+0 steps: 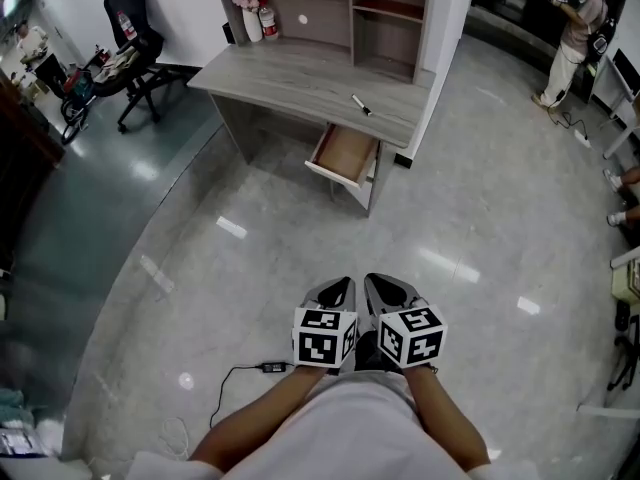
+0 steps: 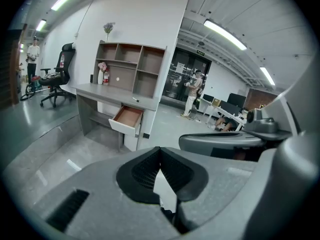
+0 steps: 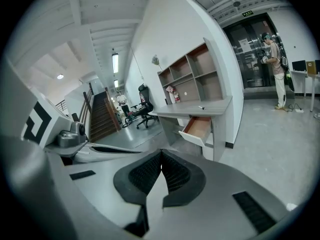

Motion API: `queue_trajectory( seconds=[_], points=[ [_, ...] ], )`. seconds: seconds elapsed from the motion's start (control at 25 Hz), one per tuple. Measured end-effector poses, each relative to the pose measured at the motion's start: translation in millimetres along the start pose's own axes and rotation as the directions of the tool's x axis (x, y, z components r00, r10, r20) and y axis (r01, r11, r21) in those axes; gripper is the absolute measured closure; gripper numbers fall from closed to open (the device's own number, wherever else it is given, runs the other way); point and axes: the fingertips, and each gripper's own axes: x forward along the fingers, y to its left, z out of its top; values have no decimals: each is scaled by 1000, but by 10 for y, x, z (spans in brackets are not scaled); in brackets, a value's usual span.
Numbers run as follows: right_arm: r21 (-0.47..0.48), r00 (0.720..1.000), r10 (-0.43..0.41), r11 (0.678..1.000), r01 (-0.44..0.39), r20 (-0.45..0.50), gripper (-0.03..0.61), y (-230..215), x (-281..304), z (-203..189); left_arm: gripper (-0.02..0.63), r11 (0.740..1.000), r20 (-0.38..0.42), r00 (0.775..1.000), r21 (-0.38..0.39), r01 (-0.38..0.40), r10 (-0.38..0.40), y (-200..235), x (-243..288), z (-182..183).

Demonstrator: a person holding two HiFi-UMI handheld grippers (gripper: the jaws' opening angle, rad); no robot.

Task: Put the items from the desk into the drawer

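Forearms tucked close, left gripper (image 1: 335,292) and right gripper (image 1: 391,289) sit side by side, both jaws closed and empty. Well apart from them, a pen (image 1: 361,105) lies on the desk (image 1: 290,78) above the open drawer (image 1: 345,155). Only the gripper views show the shelf-top flower (image 2: 108,28).

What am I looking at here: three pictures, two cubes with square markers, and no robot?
There is no robot arm. A person holds a two-jaw tool in each hand, and the cubes are part of the tools. The head view looks down from the person's head at the left gripper and right gripper, both shut and empty. The two gripper views look along each tool's jaws. Ahead stands the desk, with a small pen-like item on it and its drawer open.
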Motion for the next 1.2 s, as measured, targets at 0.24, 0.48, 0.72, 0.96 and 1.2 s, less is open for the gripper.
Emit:
queue_trajectory(
  seconds=[0.24, 0.48, 0.72, 0.96, 1.2],
  points=[
    [8, 1000, 25, 1000, -25, -14, 577, -397, 260, 244, 612, 1000, -12, 1000, -2, -12, 12, -19, 457, 308],
    [4, 998, 61, 998, -61, -28, 577, -839, 502, 526, 612, 999, -30, 998, -12, -51, 51, -17, 902, 590],
    [-1, 993, 114, 994, -114, -40, 577, -1198, 671, 761, 612, 992, -34, 992, -31, -122, 120, 83, 1234, 874],
    [3, 984, 166, 986, -166, -59, 577, -1422, 741, 837, 612, 982, -19, 983, -58, -182, 181, 156, 1415, 1100],
    [-1, 978, 199, 980, -199, -62, 577, -1577, 847, 924, 612, 974, -22, 976, -60, -216, 215, 196, 1557, 1199]
  ],
)
